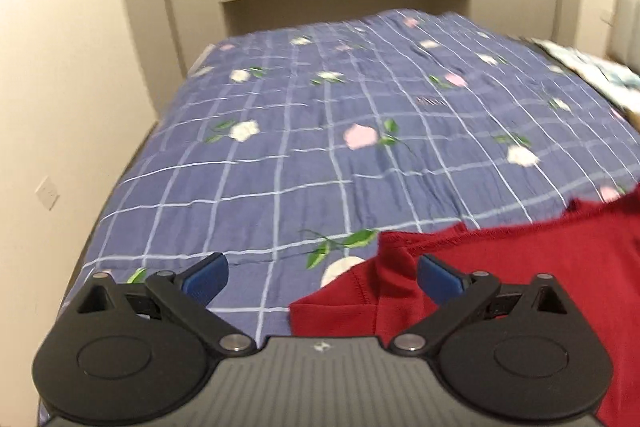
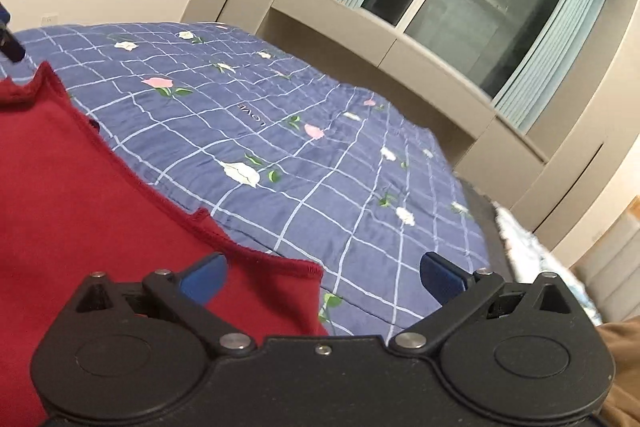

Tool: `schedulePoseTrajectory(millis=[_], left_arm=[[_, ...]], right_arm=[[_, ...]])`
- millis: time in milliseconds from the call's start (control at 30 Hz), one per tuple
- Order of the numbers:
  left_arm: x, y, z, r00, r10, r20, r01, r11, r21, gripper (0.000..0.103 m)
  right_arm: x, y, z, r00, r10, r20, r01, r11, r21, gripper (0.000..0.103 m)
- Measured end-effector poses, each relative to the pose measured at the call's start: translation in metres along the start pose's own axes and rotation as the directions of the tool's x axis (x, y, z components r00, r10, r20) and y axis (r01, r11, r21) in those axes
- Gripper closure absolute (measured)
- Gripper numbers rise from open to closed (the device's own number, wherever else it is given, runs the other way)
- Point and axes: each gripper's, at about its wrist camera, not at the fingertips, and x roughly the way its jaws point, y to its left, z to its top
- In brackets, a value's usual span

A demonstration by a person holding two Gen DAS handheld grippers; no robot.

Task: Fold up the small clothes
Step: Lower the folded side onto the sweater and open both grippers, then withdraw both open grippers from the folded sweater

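The red garment (image 1: pixel 520 279) lies flat on the near part of the bed (image 1: pixel 280 131), with its left hem corner in front of the left tongs (image 1: pixel 322 277) and its right corner by the right tongs (image 2: pixel 322 277). Both tongs are spread wide and hold nothing. To fold well, I judge each should close on a corner edge, catching only the red cloth, not the checked floral bedspread (image 2: pixel 320 155) beneath

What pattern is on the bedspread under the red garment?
Blue with a pale grid and pink and white flowers on the bedspread; clearest in the left wrist view.
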Motion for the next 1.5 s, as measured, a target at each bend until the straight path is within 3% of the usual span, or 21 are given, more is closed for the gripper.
schedulePoseTrajectory(millis=[100, 233, 333, 400, 533, 667, 767, 900, 1000, 1167, 1267, 1333, 1400, 1500], left_arm=[[-0.006, -0.006, -0.004, 0.999, -0.03, 0.024, 0.03, 1.0, 0.003, 0.001], [-0.006, -0.036, -0.015, 0.996, -0.069, 0.051, 0.062, 0.991, 0.116, 0.001], [0.008, -0.062, -0.024, 0.998, 0.029, 0.053, -0.041, 0.969, 0.242, 0.001], [0.021, -0.064, -0.027, 0.99, 0.125, 0.059, -0.136, 0.957, 0.255, 0.002], [0.041, -0.03, -0.023, 0.976, 0.219, -0.006, -0.217, 0.969, 0.121, 0.0], [0.048, 0.004, -0.025, 0.989, 0.141, -0.042, -0.141, 0.99, -0.009, 0.0], [0.052, 0.025, -0.027, 0.996, 0.059, -0.061, -0.067, 0.99, -0.123, 0.0], [0.051, 0.048, -0.032, 0.997, -0.023, -0.07, 0.004, 0.966, -0.259, 0.0], [0.034, 0.053, -0.031, 0.999, -0.032, -0.035, 0.02, 0.953, -0.302, 0.001], [-0.014, 0.031, -0.04, 0.997, 0.032, 0.07, -0.017, 0.978, -0.207, 0.0], [-0.037, 0.018, -0.055, 0.995, 0.045, 0.093, -0.028, 0.985, -0.172, 0.0], [-0.049, 0.01, -0.069, 0.995, 0.047, 0.088, -0.033, 0.988, -0.152, 0.0], [-0.052, 0.0, -0.082, 0.996, 0.068, 0.066, -0.06, 0.992, -0.113, 0.0], [-0.049, -0.008, -0.103, 0.988, 0.156, -0.002, -0.156, 0.985, -0.071, 0.0]], right_arm=[[-0.004, 0.012, 0.001, 1.0, -0.004, 0.026, 0.005, 1.0, -0.03, 0.001], [0.009, 0.035, -0.001, 0.999, -0.036, 0.022, 0.038, 0.994, -0.106, 0.001], [0.024, 0.043, -0.007, 0.993, -0.121, 0.014, 0.122, 0.98, -0.158, 0.001], [0.036, 0.04, -0.011, 0.98, -0.201, -0.005, 0.198, 0.967, -0.161, 0.001], [0.053, 0.01, -0.021, 0.961, -0.268, -0.067, 0.265, 0.963, -0.051, 0.001], [0.073, -0.017, -0.032, 0.935, -0.307, -0.18, 0.319, 0.947, 0.044, 0.001], [0.071, -0.044, -0.039, 0.937, -0.231, -0.263, 0.293, 0.928, 0.231, 0.001], [0.048, -0.042, -0.043, 0.935, -0.273, -0.227, 0.317, 0.93, 0.186, 0.001], [0.017, -0.027, -0.041, 0.946, -0.285, -0.153, 0.305, 0.944, 0.125, 0.001], [-0.047, 0.012, -0.044, 0.938, -0.346, -0.021, 0.346, 0.938, 0.004, 0.001], [-0.081, 0.039, -0.05, 0.924, -0.377, 0.069, 0.382, 0.921, -0.083, 0.001], [-0.095, 0.053, -0.055, 0.914, -0.394, 0.098, 0.404, 0.907, -0.117, 0.001], [-0.103, 0.063, -0.064, 0.929, -0.356, 0.105, 0.369, 0.916, -0.158, 0.001], [-0.1, 0.073, -0.078, 0.931, -0.362, 0.042, 0.362, 0.904, -0.227, 0.001]])
